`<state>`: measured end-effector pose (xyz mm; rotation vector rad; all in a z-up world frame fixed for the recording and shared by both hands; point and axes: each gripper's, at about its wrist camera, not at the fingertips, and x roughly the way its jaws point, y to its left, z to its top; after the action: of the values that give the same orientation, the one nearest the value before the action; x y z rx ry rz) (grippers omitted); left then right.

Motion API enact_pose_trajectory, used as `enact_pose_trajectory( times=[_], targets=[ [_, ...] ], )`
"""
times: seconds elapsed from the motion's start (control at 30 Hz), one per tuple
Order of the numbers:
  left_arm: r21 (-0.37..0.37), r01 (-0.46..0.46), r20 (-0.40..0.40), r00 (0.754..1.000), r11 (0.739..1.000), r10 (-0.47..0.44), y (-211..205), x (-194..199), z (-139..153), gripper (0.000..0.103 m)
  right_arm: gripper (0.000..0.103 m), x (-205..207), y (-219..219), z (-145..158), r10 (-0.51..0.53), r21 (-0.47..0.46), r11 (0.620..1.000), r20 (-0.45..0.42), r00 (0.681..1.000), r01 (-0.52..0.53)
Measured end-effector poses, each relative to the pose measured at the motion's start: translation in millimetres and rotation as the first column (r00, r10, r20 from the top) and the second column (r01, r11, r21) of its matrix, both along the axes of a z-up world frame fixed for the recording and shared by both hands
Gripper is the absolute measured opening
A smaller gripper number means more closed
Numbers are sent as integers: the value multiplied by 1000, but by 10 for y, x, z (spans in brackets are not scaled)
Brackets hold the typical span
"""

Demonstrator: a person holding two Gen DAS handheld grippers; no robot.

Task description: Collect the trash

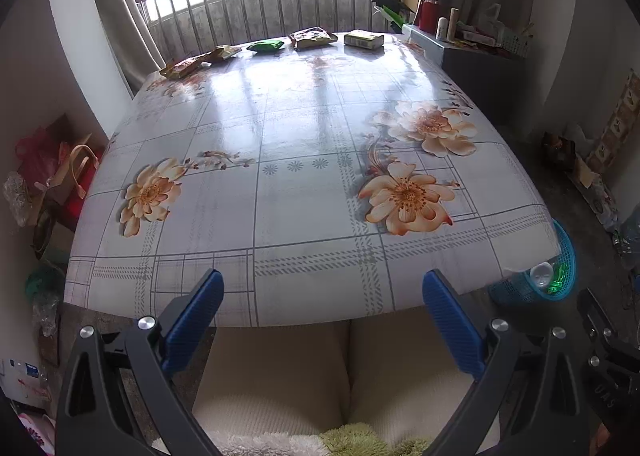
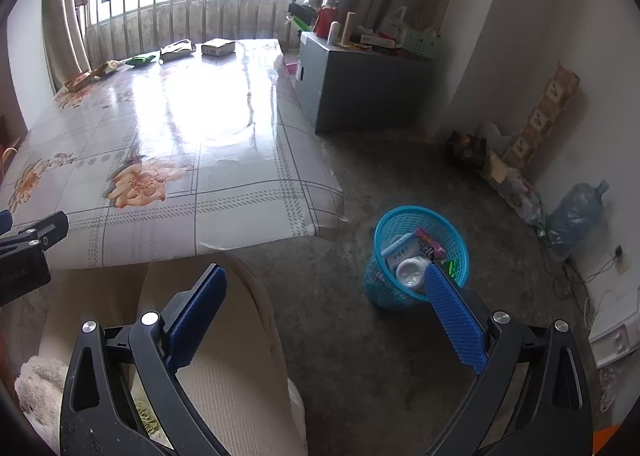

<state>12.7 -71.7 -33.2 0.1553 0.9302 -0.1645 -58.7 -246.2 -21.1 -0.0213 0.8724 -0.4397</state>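
Note:
Several snack packets lie along the far edge of the flowered table (image 1: 304,216): a green packet (image 1: 265,45), a brown packet (image 1: 313,38), a yellow-white box (image 1: 363,39) and orange packets (image 1: 200,61). They also show in the right wrist view, with the box (image 2: 218,46) at the far edge. A blue mesh bin (image 2: 416,260) stands on the floor right of the table and holds a white bottle (image 2: 410,272) and wrappers; it shows at the table corner in the left wrist view (image 1: 554,276). My left gripper (image 1: 323,284) is open and empty over the near table edge. My right gripper (image 2: 326,276) is open and empty above the floor, left of the bin.
A cream cushioned seat (image 1: 320,372) sits under the near table edge. A grey cabinet (image 2: 360,84) with bottles stands at the back right. Bags are piled on the floor at left (image 1: 52,184). A water jug (image 2: 576,212) and clutter line the right wall.

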Motion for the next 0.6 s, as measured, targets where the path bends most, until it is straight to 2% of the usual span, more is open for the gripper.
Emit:
enact_pose_trajectory(
  times=[0.6],
  targets=[
    [-26, -41, 19, 999, 999, 42, 164, -19, 134, 97, 95, 8, 150, 90, 52, 8, 999, 22, 998, -52]
  ],
)
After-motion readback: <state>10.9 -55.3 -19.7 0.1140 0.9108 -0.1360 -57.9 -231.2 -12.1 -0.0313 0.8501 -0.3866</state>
